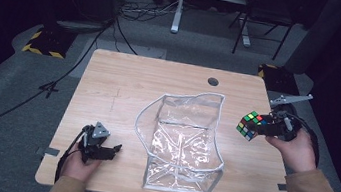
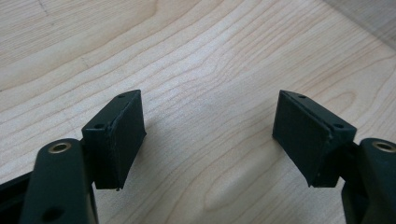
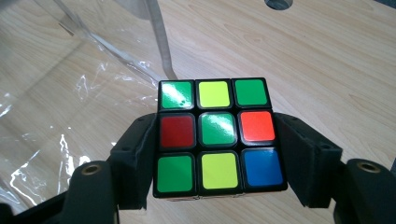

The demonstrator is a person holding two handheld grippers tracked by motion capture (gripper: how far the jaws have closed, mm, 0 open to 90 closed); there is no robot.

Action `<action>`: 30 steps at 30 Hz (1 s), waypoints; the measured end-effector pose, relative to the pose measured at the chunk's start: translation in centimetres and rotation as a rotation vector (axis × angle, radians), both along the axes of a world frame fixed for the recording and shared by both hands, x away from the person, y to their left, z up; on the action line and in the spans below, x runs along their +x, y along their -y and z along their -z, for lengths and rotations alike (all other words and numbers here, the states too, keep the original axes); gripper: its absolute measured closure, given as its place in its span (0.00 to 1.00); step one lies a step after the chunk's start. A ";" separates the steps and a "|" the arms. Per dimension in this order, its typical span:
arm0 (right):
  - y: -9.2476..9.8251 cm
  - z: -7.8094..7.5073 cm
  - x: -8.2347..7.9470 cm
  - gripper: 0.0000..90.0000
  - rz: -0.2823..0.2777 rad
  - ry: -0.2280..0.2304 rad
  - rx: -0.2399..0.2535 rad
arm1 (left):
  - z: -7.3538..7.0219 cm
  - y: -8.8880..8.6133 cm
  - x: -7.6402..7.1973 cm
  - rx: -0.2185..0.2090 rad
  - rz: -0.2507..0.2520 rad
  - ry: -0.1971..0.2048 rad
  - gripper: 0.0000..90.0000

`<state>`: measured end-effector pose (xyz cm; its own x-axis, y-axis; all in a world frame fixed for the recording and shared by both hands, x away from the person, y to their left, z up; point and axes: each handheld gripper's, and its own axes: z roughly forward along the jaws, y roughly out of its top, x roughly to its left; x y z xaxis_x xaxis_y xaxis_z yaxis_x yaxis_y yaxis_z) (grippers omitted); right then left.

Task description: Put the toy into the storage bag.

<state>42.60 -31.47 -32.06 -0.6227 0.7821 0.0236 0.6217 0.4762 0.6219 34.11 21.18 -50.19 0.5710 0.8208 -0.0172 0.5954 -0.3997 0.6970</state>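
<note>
A scrambled puzzle cube with black edges hangs above the right side of the table, and my right gripper is shut on it. In the right gripper view the cube sits squeezed between both pads, showing green, yellow, red, orange and blue stickers. A clear plastic bag with a grey rim stands open in the middle of the wooden table. My left gripper rests near the front left, pointing toward the bag. Its jaws stand apart over bare wood, nothing between them.
A round cable hole sits near the table's far edge. Beyond the table are cables on the grey floor, a desk frame and a chair. The bag's edge lies just beyond the cube.
</note>
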 end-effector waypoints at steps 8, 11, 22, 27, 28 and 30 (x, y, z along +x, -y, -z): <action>-0.4 -2.3 -1.0 0.38 -0.029 0.031 0.007 | 0.0 0.1 -0.2 -0.009 -0.014 -0.008 0.28; -0.7 -3.2 -1.3 0.38 -0.043 0.046 0.009 | 0.0 0.0 -0.3 -0.007 -0.017 -0.006 0.28; -3.2 -7.2 -1.9 0.38 -0.123 0.107 0.026 | 0.0 -0.2 -0.7 -0.003 -0.024 -0.007 0.28; -3.8 -8.3 -1.9 0.38 -0.139 0.118 0.030 | 0.0 -0.3 -0.7 -0.003 -0.022 -0.008 0.27; -4.1 -8.5 -2.0 0.38 -0.150 0.123 0.031 | 0.0 -0.3 -0.7 -0.003 -0.022 -0.008 0.27; -4.5 -8.9 -2.1 0.38 -0.160 0.127 0.027 | 0.0 -0.2 -0.7 -0.003 -0.023 -0.008 0.27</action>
<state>40.50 -27.01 -23.15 -0.7384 0.6730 -0.0432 0.4553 0.5447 0.7043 33.41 21.43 -50.20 0.5521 0.8334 -0.0241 0.6096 -0.3837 0.6937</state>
